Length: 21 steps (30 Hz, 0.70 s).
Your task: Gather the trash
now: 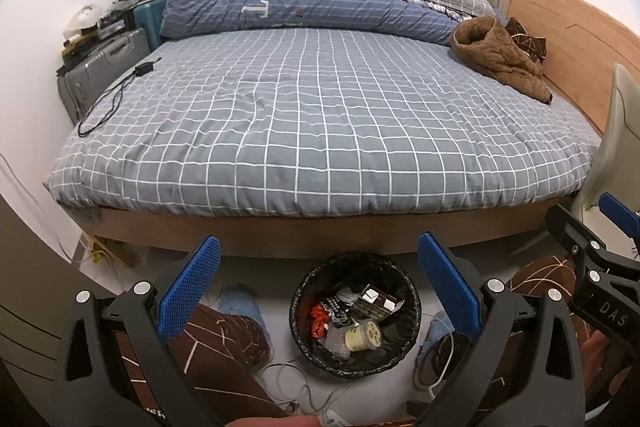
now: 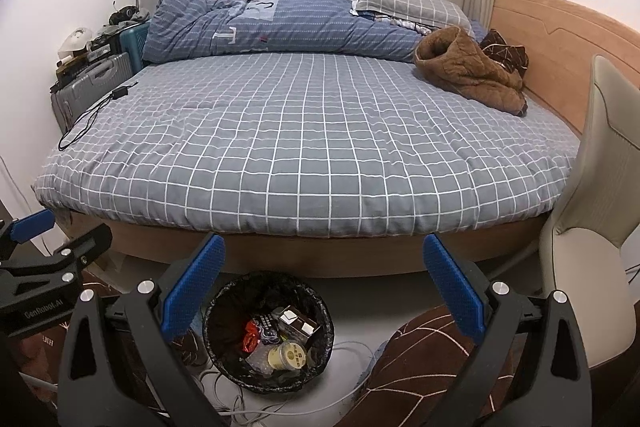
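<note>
Bedroom floor, full bin (image 1: 356, 315), grippers apart.

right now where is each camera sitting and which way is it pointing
Left wrist: on the left gripper, open, facing the bed across the trash bin; brown-trousered knees show below, and the right gripper at the right edge.
Right wrist: on the right gripper, open, facing the same bed, with the bin lower left, a beige chair at right, a knee, and the left gripper at the left edge.
Shared: bed, brown jacket, bin.
</note>
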Available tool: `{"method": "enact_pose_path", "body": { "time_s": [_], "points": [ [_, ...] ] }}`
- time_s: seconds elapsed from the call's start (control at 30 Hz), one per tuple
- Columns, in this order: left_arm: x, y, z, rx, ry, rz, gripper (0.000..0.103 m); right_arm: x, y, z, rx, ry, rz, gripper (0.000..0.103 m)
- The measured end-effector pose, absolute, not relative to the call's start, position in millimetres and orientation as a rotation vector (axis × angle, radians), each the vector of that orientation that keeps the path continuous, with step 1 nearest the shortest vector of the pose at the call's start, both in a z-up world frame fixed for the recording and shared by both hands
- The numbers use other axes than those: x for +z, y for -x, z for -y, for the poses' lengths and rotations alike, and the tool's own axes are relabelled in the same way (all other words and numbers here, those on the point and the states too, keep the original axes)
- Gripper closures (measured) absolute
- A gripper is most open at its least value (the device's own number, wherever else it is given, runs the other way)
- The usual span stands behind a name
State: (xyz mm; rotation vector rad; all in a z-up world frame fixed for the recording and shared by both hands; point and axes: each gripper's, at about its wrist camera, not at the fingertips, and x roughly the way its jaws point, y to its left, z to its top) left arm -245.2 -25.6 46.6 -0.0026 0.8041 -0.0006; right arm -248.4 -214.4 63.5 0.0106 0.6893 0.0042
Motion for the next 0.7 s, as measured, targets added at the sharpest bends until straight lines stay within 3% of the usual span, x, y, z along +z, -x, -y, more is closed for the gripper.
{"method": "enact_pose_path", "body": {
  "time_s": [0.7],
  "points": [
    [46.3, 247.0, 24.4, 0.011, -0.032, -0.797, 0.006, 62.6, 248.9, 209.6, 0.01, -0.005, -0.695, 0.008]
  ]
}}
